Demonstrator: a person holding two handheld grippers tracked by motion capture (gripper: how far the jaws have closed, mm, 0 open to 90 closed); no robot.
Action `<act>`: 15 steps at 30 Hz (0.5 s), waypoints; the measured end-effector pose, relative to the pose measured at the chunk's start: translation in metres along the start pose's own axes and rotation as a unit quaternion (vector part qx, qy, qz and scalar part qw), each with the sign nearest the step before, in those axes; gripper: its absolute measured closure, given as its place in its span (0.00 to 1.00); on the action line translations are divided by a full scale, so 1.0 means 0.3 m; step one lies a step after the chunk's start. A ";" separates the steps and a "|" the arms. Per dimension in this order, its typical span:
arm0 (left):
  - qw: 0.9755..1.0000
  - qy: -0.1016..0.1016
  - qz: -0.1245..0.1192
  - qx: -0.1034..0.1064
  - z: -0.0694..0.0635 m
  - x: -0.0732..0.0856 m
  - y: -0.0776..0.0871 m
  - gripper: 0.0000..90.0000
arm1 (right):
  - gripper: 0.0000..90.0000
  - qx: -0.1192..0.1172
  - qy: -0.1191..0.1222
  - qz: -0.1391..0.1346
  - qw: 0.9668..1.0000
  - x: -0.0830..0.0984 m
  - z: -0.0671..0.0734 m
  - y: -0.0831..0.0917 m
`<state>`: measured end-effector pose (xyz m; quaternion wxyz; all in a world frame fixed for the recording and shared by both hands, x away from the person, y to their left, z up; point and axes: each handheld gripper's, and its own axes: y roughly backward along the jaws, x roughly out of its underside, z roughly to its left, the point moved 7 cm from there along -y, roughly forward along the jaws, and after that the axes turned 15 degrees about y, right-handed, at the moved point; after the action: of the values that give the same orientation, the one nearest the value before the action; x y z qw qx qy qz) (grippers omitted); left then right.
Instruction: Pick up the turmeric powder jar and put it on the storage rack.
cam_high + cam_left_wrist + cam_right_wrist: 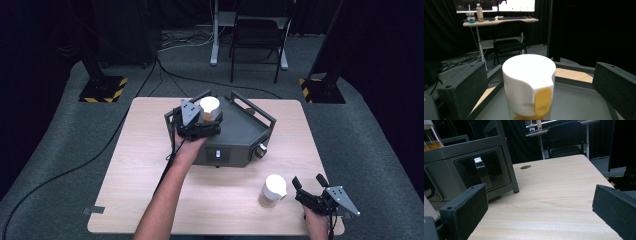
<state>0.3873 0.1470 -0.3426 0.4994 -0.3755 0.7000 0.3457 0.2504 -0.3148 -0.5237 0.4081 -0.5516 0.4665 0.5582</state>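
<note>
Standing on the grey scale [240, 131], the white-capped jar [529, 85] sits between the left gripper [202, 120]'s spread, released jaws. It looks rigid, smooth, probably slippery; best gripped around the cap. The right gripper [311, 192] rests unclenched.

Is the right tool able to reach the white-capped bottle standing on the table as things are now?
Probably yes. The right tool is open just beside the bottle, and only bare table lies between them; nothing blocks the way.
</note>
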 end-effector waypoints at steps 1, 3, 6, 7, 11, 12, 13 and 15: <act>1.000 0.000 -0.005 0.003 0.005 0.007 0.016 0.00 | 0.00 0.000 0.001 0.000 1.000 0.000 0.001 0.000; 1.000 0.000 -0.007 0.005 0.008 0.010 0.023 0.00 | 0.00 -0.001 0.002 0.001 1.000 -0.001 0.002 0.000; 1.000 0.001 -0.014 0.009 0.021 0.026 0.056 0.01 | 0.00 -0.001 0.007 0.003 1.000 -0.003 0.005 -0.001; 1.000 0.001 -0.015 0.010 0.024 0.029 0.064 0.01 | 0.00 0.000 0.008 0.002 1.000 -0.002 0.006 -0.001; 1.000 0.000 -0.026 0.012 0.040 0.041 0.105 0.01 | 0.00 0.000 0.006 0.003 1.000 -0.002 0.005 -0.001; 1.000 0.000 -0.025 0.013 0.044 0.042 0.114 0.01 | 0.00 -0.001 0.006 0.003 1.000 -0.003 0.004 -0.001; 1.000 -0.002 -0.025 0.011 0.047 0.043 0.123 0.01 | 0.00 0.000 0.006 0.003 1.000 -0.003 0.004 -0.001; 1.000 -0.002 -0.025 0.012 0.058 0.048 0.140 0.01 | 0.00 0.000 0.006 0.003 1.000 -0.002 0.004 -0.001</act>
<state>0.3552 0.1793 -0.3562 0.5135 -0.3867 0.6935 0.3253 0.2503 -0.3134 -0.5231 0.4040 -0.5534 0.4703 0.5562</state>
